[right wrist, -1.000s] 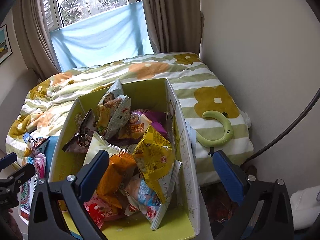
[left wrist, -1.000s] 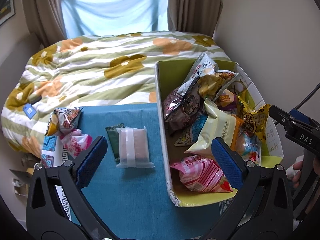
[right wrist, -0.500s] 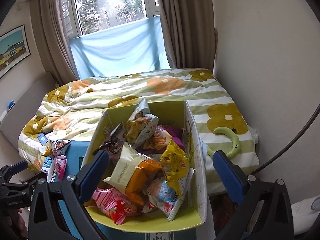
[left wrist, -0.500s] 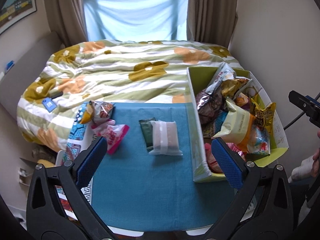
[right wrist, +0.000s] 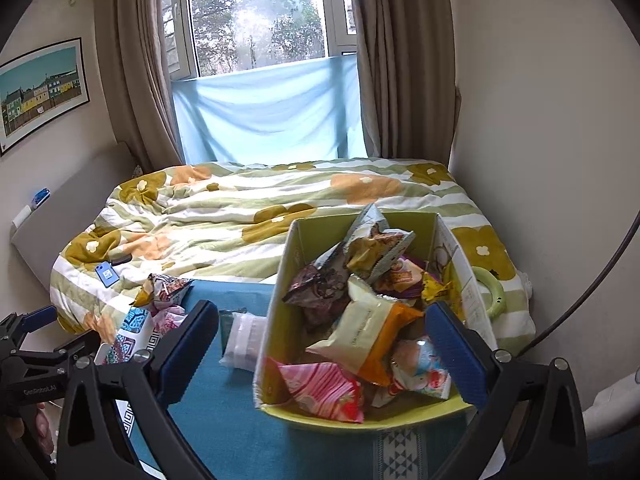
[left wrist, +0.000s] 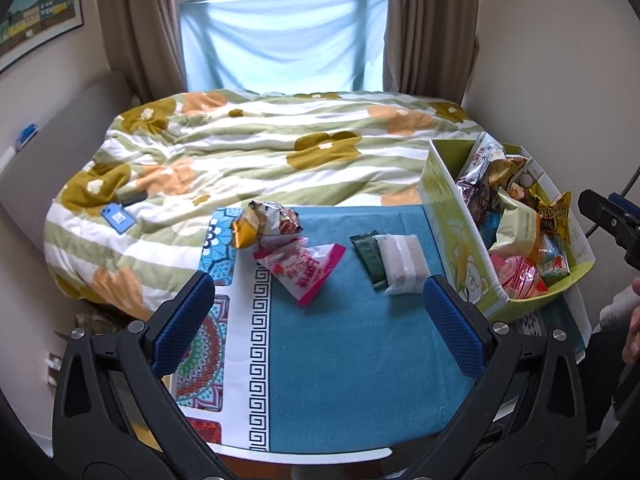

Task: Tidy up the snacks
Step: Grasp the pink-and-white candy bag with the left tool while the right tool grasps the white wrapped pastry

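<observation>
A green cardboard box (left wrist: 452, 220) (right wrist: 276, 320) full of snack bags stands at the right of the blue table cloth (left wrist: 360, 360). On the cloth lie a white wrapped packet (left wrist: 402, 264) next to a dark green packet (left wrist: 370, 256), a pink bag (left wrist: 306, 268) and a crumpled yellow-and-silver bag (left wrist: 264, 224). My left gripper (left wrist: 318, 328) is open and empty, held above the cloth's near part. My right gripper (right wrist: 322, 346) is open and empty above the box's near end.
A bed with a floral quilt (left wrist: 260, 152) lies behind the table. A patterned mat (left wrist: 208, 344) covers the table's left side. A green curved object (right wrist: 494, 292) lies on the bed right of the box. The wall is close on the right.
Both grippers have pulled back and up from the box, so more of the table and room shows. Both stay open and empty. The snacks have not moved.
</observation>
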A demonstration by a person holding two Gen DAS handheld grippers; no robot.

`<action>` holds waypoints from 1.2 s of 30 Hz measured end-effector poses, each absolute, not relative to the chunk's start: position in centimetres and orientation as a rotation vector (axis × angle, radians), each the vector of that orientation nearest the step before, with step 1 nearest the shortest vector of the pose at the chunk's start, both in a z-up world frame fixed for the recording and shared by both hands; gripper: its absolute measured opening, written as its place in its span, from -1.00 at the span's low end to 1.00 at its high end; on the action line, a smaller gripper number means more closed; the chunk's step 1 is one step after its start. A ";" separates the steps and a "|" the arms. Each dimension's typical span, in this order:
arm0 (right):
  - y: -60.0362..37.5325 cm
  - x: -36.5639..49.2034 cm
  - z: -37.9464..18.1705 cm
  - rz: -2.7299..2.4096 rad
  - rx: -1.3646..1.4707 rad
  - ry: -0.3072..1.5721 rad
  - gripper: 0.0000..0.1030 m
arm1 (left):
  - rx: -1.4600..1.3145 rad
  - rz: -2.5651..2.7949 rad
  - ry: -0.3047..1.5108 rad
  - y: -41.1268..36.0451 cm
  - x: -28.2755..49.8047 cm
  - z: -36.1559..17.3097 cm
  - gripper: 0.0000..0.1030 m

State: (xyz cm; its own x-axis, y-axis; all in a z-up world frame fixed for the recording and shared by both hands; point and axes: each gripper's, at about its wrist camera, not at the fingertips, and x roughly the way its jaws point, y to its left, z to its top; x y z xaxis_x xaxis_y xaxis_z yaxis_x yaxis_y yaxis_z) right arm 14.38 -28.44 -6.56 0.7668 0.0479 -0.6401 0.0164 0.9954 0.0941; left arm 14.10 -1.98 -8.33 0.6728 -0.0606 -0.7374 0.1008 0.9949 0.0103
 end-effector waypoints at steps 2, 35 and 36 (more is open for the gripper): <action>-26.5 14.3 -6.7 0.022 0.100 0.702 1.00 | 0.039 -0.115 0.832 -0.3 14.3 -8.3 1.00; -13.5 26.6 -23.4 0.040 0.022 0.997 0.85 | 0.480 -0.369 0.861 -1.1 25.4 -25.7 0.93; -13.6 27.0 -24.0 0.041 0.023 1.010 0.83 | 0.500 -0.375 0.861 -1.5 25.6 -26.1 0.92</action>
State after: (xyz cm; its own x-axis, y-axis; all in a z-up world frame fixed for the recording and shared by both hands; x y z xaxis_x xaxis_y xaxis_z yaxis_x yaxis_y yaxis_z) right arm 27.05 -13.63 -23.96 0.5311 0.0450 -0.8461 -0.0235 0.9990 0.0384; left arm 25.56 -1.48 -26.12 0.5990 -0.1128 -0.7928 0.5040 0.8225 0.2637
